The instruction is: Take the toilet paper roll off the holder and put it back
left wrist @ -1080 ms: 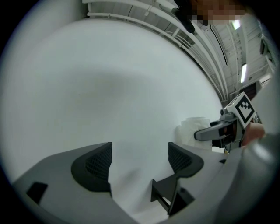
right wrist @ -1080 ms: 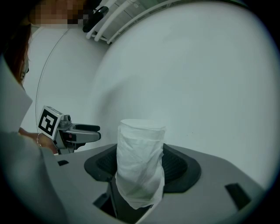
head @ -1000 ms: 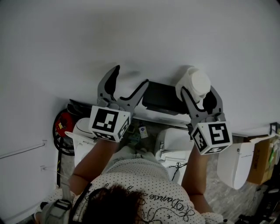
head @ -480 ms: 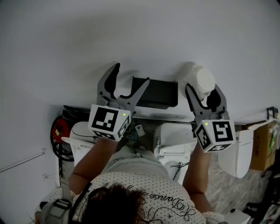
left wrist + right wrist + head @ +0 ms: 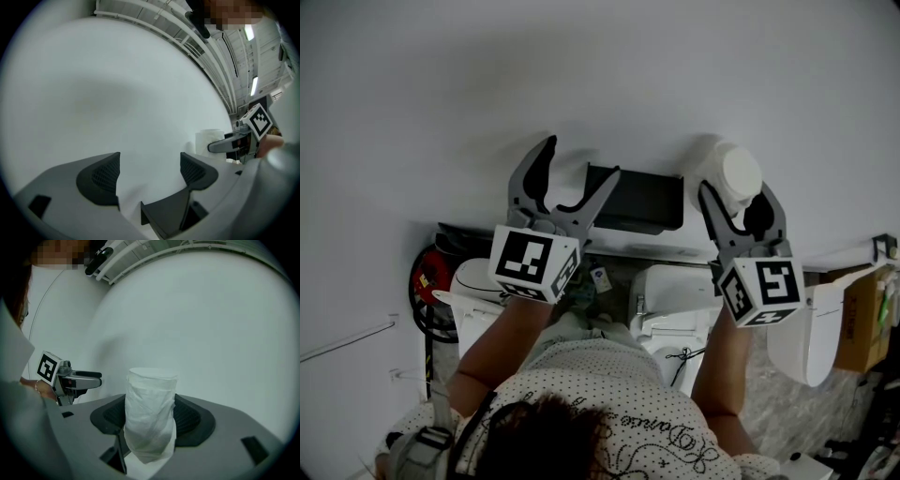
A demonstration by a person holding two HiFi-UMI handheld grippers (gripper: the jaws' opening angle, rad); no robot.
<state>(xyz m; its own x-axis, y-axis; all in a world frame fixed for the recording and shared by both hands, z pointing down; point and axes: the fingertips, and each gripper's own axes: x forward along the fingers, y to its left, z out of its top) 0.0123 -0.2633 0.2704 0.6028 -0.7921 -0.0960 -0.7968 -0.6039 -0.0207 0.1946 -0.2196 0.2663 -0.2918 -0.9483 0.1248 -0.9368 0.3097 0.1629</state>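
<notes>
The right gripper (image 5: pixel 736 199) clamps the white toilet paper roll (image 5: pixel 733 173) between its jaws, just right of the black holder (image 5: pixel 642 199). The left gripper (image 5: pixel 579 167) hovers wide open and empty at the holder's left end, before the white wall (image 5: pixel 581 66).

Head view steeply down from above, gripper views close and level at the white wall (image 5: pixel 581 75), shared by all
</notes>
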